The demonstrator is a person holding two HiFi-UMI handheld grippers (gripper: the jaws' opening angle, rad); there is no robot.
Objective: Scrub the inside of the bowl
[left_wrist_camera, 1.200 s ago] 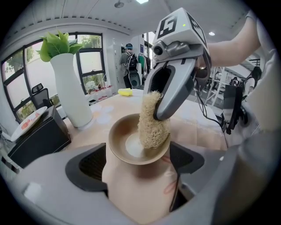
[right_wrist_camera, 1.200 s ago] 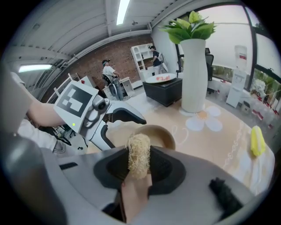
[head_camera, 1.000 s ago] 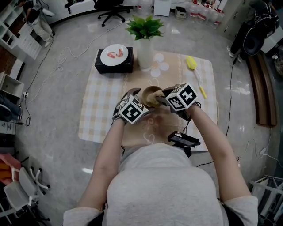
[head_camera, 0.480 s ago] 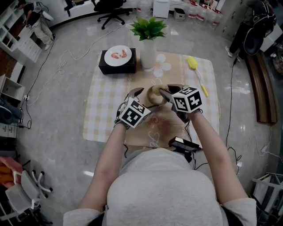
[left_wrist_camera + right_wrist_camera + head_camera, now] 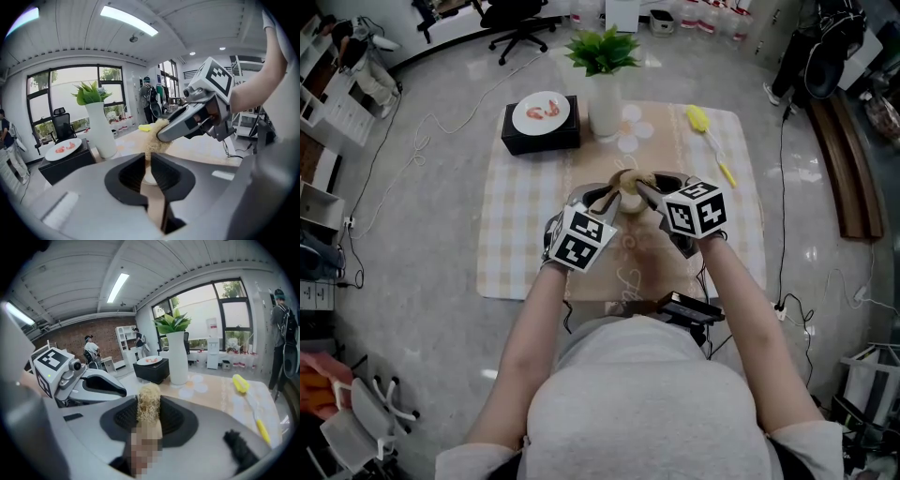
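At frame centre the wooden bowl [image 5: 625,180] is steadied by its rim in the left gripper [image 5: 149,161], whose jaws have just been closing on it, so that the fibre scrubber [image 5: 149,397], clenched in the right gripper [image 5: 149,412], can be worked inside.

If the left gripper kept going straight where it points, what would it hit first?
Most likely the scrubber in the right gripper, just beyond the left gripper, whose jaws have just been closing on the bowl; depth is unclear.

No legible text or labels anywhere
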